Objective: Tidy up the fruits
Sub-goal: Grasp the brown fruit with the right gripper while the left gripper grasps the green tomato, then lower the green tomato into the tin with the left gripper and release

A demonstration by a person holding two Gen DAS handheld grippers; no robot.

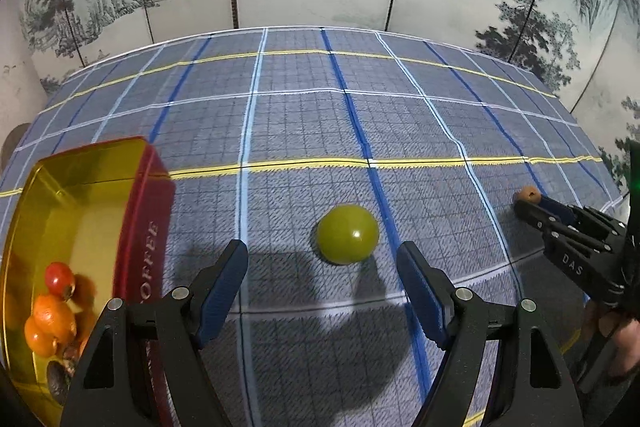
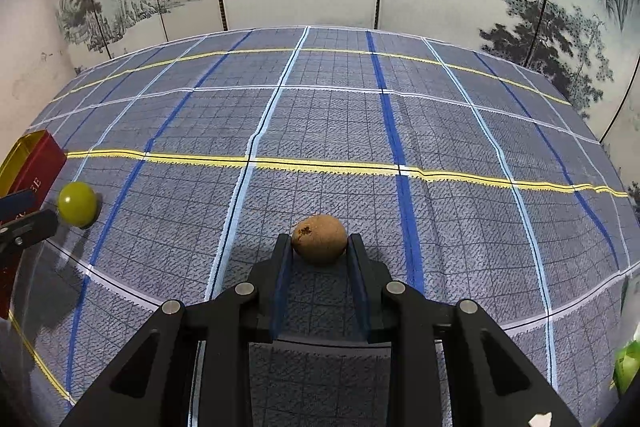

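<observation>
Tool-wise, the right tool (image 2: 319, 247) pinches a small brown fruit (image 2: 319, 238) at its fingertips above the checked table (image 2: 460, 131), while the left tool (image 1: 322, 267) gapes wide before the green fruit (image 1: 347, 234) beside the tin (image 1: 132, 163); so shallow a pinch could let the round fruit slip

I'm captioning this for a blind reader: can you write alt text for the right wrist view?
The right gripper is shut on a small brown fruit above a blue plaid tablecloth. At the far left sit a green fruit and a red tin.
</observation>
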